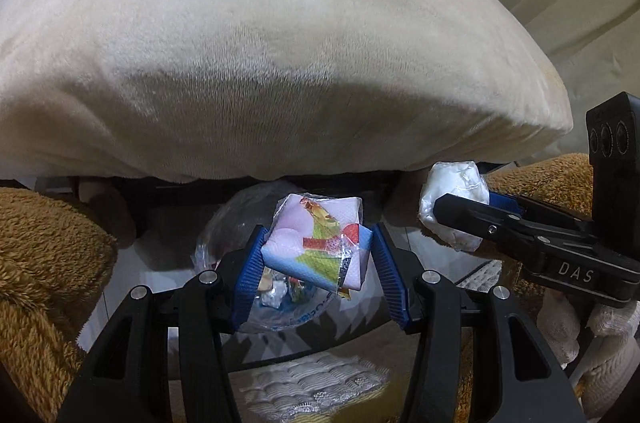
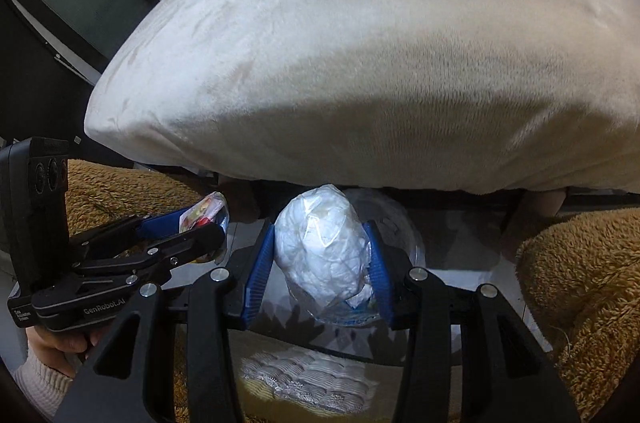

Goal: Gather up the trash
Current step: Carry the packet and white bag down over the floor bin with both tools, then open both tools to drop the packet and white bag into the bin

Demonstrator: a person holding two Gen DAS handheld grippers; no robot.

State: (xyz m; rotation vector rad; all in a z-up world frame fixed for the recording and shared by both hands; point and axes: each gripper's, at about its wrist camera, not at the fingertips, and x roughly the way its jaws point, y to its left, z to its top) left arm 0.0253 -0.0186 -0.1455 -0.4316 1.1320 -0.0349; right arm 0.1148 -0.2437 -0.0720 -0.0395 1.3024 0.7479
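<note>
The left gripper (image 1: 316, 255) clamps a colourful packet (image 1: 316, 243); the right gripper (image 2: 320, 259) clamps a white wad (image 2: 324, 247), above what looks like a bag (image 1: 236, 219).

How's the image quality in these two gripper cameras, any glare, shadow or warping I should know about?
Left wrist view: strong fisheye bulge on the cream cushion, dark corners, shadow under its front edge; the colourful packet in the left gripper is sharp, with small glints on its wrap. Right wrist view: same warping, and the white wad in the right gripper shows mild plastic sheen.

"das", "genrobot.ai" on hand-held grippers (image 1: 576, 275) (image 2: 104, 309)
</note>
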